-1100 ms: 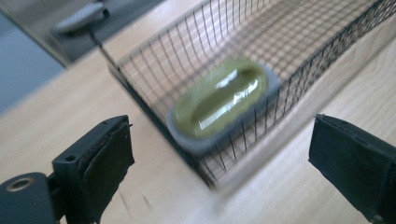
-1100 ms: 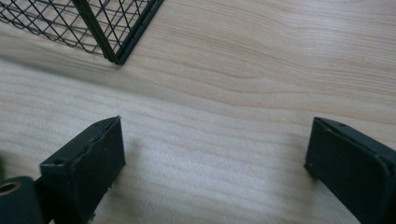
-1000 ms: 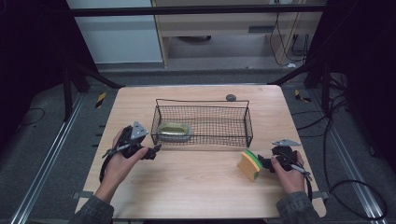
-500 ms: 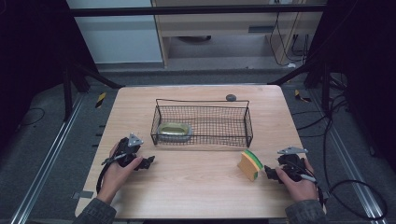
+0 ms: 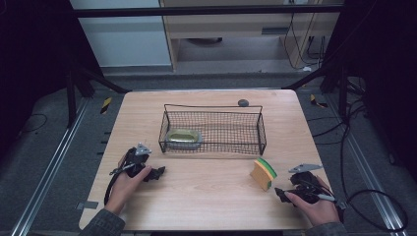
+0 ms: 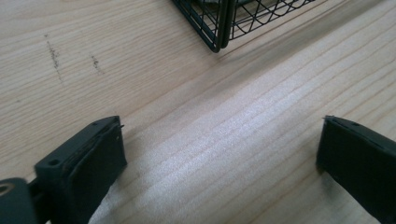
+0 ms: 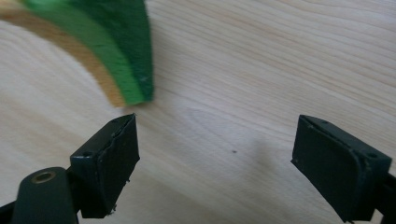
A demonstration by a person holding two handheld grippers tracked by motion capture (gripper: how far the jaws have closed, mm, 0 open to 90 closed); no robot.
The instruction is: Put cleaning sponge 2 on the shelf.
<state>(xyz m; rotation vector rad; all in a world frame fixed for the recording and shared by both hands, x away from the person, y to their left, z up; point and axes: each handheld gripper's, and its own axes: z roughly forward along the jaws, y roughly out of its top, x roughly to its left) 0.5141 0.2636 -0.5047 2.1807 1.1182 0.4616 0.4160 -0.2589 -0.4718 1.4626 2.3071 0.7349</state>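
A yellow sponge with a green top [image 5: 263,173] stands on edge on the wooden table [image 5: 211,201], right of centre. My right gripper [image 5: 281,194] lies just in front of it and to its right, apart from it. In the right gripper view the sponge [image 7: 107,46] is beyond the left jaw, and my right gripper [image 7: 215,154] is open over bare wood; its jaws have just been closing with nothing between them. My left gripper [image 5: 155,173] rests low on the table, left of the black wire basket [image 5: 211,147]. Its jaws have just been opening and hold nothing [image 6: 219,154].
The basket holds an olive-yellow pad [image 5: 183,138] at its left end. Its near corner [image 6: 219,28] is at the top of the left gripper view. A small dark round object [image 5: 243,103] lies behind the basket. Dark floor and cables surround the table.
My left hand has sunk from beside the basket down to the table. My right hand has drawn back from the sponge toward the near right edge. The sponge has stayed where it was.
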